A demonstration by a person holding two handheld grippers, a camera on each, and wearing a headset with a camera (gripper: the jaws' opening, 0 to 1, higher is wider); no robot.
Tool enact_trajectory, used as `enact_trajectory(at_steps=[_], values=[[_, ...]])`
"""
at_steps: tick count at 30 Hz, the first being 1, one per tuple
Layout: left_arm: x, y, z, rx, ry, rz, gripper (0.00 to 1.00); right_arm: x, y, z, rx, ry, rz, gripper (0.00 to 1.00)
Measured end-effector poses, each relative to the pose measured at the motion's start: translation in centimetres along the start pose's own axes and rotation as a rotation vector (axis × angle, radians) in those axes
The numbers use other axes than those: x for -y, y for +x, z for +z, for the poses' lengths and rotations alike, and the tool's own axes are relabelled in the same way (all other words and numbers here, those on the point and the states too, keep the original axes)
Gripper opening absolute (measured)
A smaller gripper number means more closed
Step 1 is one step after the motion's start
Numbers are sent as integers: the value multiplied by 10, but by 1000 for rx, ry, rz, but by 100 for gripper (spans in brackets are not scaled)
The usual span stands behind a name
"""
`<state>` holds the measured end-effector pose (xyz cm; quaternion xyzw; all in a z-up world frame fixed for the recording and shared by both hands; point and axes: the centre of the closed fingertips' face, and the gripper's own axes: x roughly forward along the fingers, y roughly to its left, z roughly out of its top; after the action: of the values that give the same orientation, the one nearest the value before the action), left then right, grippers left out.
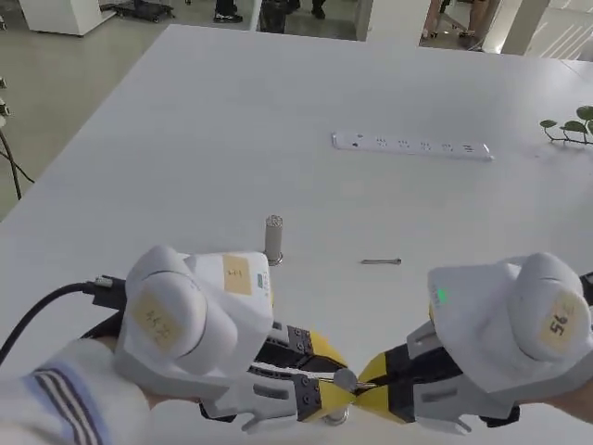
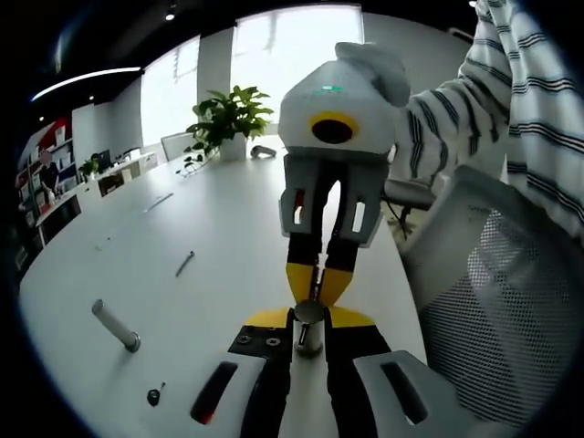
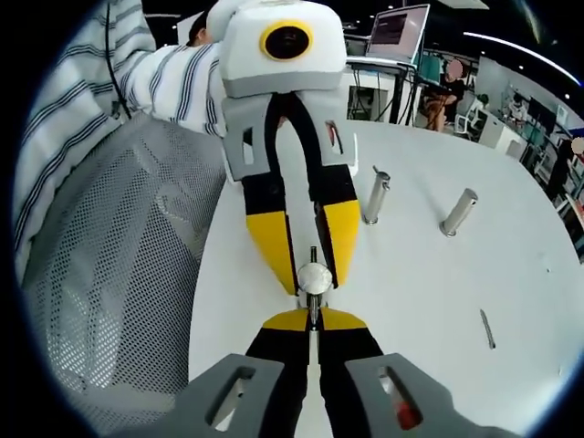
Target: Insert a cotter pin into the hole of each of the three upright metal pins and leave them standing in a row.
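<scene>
Pinching a cotter pin [image 3: 313,308], the right gripper [image 3: 313,319] is pressed together, and the cotter pin's tip is held at the head of a pin [image 3: 315,276]. That pin is clamped upright between the jaws of the left gripper [image 2: 308,321] at the near edge of the tabletop [image 1: 185,139]. A second pin [image 1: 273,239] is stood further in, and a spare cotter pin [image 1: 381,261] is laid flat to its right. A power strip [image 1: 412,146] is placed toward the far edge.

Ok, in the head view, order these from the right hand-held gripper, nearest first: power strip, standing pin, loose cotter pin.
1. loose cotter pin, just ahead.
2. standing pin, ahead and left.
3. power strip, far back.
</scene>
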<state>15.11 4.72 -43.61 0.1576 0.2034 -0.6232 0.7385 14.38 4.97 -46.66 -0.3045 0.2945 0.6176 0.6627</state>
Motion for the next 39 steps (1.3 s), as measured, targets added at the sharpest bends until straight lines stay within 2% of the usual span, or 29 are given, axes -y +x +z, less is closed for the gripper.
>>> enact_trajectory(at_steps=[4, 7, 10, 12, 15, 19, 27, 31, 35, 39], values=[[0, 0, 0, 1, -6, 0, 9, 2, 0, 0, -3, -29, 2, 0], [0, 1, 0, 2, -13, 1, 9, 5, 1, -1, 0, -64, -20, 1], [0, 1, 0, 2, -16, 2, 9, 6, 1, 3, 30, -43, -25, 12], [0, 1, 0, 0, -18, 3, 9, 5, 1, 6, 42, -40, -23, 15], [0, 1, 0, 1, -22, 4, 9, 7, 0, 4, 29, -41, -35, 16], [0, 1, -1, 0, -23, 5, 9, 6, -4, 1, 28, -32, -39, 14], [-1, 1, -1, -1, -21, 3, 9, 11, -23, -6, 34, 12, -62, 14], [-2, 1, 0, -4, -15, 5, 9, 13, -30, -2, 56, 31, -70, 10], [-3, 1, 0, -2, -17, 9, 9, 9, -30, 2, 70, 39, -59, 8], [-3, 1, 0, -1, -16, 10, 9, 10, -29, 4, 79, 44, -62, 2]])
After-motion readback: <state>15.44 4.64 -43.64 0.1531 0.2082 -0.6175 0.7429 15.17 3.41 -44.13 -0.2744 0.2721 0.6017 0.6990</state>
